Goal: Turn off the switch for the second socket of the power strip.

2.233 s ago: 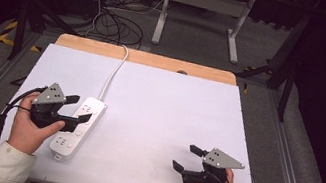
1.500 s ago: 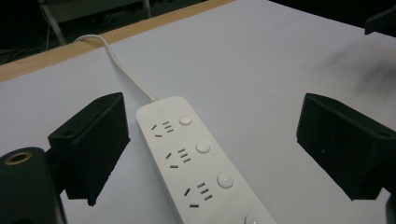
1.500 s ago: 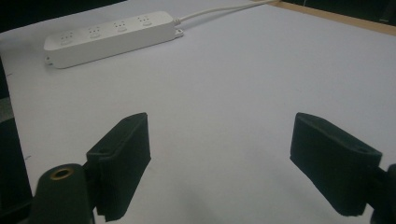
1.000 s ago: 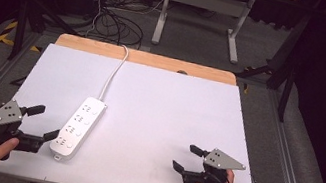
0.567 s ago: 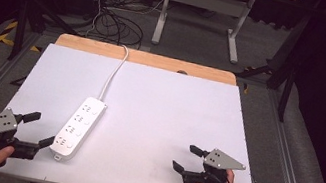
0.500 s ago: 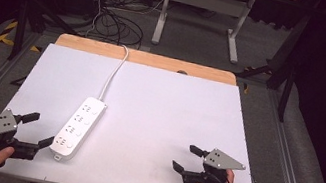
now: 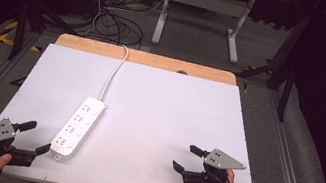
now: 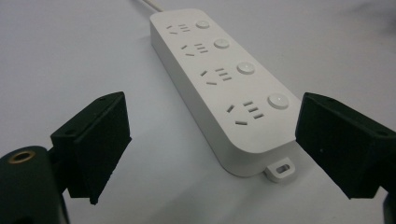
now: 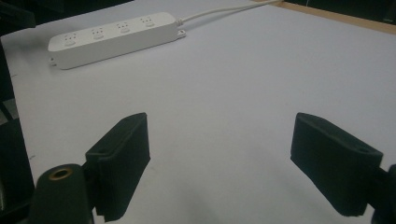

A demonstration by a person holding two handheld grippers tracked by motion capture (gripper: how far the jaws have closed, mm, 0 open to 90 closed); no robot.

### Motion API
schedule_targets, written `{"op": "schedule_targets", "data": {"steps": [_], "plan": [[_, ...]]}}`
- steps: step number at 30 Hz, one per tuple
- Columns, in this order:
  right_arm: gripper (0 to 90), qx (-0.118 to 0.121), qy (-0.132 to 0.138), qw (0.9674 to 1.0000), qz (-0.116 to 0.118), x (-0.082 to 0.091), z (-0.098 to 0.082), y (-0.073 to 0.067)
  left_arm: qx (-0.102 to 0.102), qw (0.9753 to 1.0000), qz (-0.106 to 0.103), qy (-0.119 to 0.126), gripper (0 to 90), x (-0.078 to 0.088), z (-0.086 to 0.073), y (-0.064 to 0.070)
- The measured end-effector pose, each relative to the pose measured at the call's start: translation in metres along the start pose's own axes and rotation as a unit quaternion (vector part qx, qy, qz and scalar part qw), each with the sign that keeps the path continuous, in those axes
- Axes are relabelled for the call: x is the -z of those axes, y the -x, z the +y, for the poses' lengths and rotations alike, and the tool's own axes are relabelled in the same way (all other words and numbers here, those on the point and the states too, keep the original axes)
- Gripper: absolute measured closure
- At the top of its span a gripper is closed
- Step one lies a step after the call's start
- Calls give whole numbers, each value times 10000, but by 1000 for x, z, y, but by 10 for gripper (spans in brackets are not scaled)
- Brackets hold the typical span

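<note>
Power strip [image 7: 77, 127] flat on white table [image 7: 161, 116], cord [image 7: 112, 75] toward far edge.

Worktop [image 7: 164, 102]: white sheet over a wooden board, bare wood strip showing along the far edge. One white power strip [image 7: 77, 128] lies flat at left of centre, four sockets up, its cord [image 7: 112, 75] running off the far edge.

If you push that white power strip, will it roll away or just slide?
The power strip would probably slide: it is long and flat-bottomed, lying flat on the smooth white table. Its hard-looking casing should stay stiff. The thin cord curves loosely, so it likely flops and trails behind.
</note>
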State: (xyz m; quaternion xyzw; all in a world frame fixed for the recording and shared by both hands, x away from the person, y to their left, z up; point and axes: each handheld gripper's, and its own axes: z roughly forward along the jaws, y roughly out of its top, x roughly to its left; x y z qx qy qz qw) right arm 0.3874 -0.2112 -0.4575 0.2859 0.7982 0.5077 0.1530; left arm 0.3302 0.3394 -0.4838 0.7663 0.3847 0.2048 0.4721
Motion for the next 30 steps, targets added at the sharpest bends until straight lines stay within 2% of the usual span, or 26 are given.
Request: {"op": "schedule_targets", "data": {"steps": [6,10,24,30], "plan": [[198,15,8,10000,-2,0,0,0,45,9999,82,125,120,3,4,-1],[198,21,24,10000,-1,0,0,1,65,9997,55,242,120,6,4,-1],[198,12,22,10000,-2,1,0,1,-68,9996,169,212,118,6,6,1],[198,16,16,10000,-1,1,0,0,24,9994,223,271,115,6,7,1]]}}
